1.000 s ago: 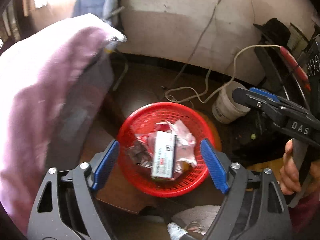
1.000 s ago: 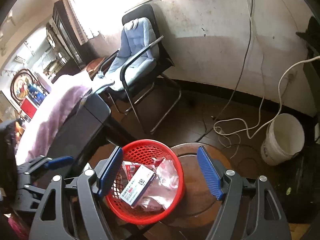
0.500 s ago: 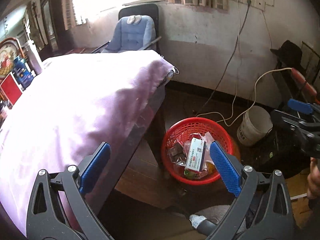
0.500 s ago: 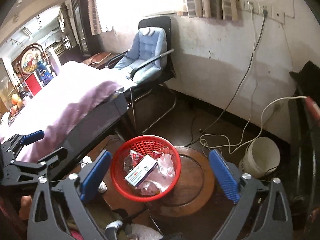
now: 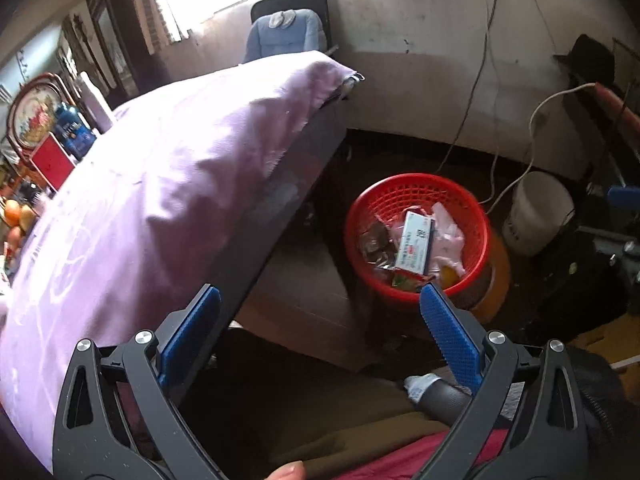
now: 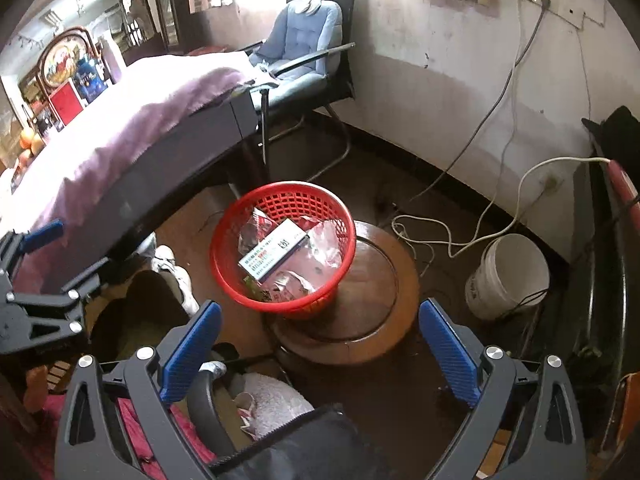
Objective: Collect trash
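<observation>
Left gripper and right gripper: jaws spread wide, nothing between them. Red basket of trash sits on a round wooden stand, at 12 o'clock from the right gripper.

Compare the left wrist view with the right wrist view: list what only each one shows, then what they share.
Only the left wrist view: the left tongs seen from behind, open and empty.

Only the right wrist view: the right tongs seen from behind, open and empty, the round wooden stand in full, and white shoes near the table.

Both: the red basket with a white carton and wrappers inside, the purple cloth on the table, the blue chair and the white bucket.
</observation>
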{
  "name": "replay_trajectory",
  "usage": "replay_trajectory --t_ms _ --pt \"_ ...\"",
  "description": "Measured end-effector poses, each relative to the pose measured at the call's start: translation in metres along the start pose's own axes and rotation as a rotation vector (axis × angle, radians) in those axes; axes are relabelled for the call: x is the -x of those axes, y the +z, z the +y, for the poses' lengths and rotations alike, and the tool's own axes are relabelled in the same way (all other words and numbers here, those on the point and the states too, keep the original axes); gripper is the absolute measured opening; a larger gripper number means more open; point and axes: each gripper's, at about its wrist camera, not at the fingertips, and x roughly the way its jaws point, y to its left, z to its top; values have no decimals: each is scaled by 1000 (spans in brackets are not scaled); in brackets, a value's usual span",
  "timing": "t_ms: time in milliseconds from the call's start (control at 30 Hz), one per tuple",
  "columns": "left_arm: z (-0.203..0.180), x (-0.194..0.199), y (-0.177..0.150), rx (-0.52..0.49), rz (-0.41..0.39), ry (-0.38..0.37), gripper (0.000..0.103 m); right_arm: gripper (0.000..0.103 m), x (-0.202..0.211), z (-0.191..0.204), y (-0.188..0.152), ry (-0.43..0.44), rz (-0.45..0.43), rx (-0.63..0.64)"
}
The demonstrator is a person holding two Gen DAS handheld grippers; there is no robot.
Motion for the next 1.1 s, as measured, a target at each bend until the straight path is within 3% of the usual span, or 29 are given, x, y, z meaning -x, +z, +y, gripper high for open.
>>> replay_trajectory --t_ms 267,1100 --pt "-1 1 -2 0 -7 -4 96 97 2 16 0 13 -6 67" --pt "-4 -9 1 9 33 -45 96 97 -6 30 -5 85 25 94"
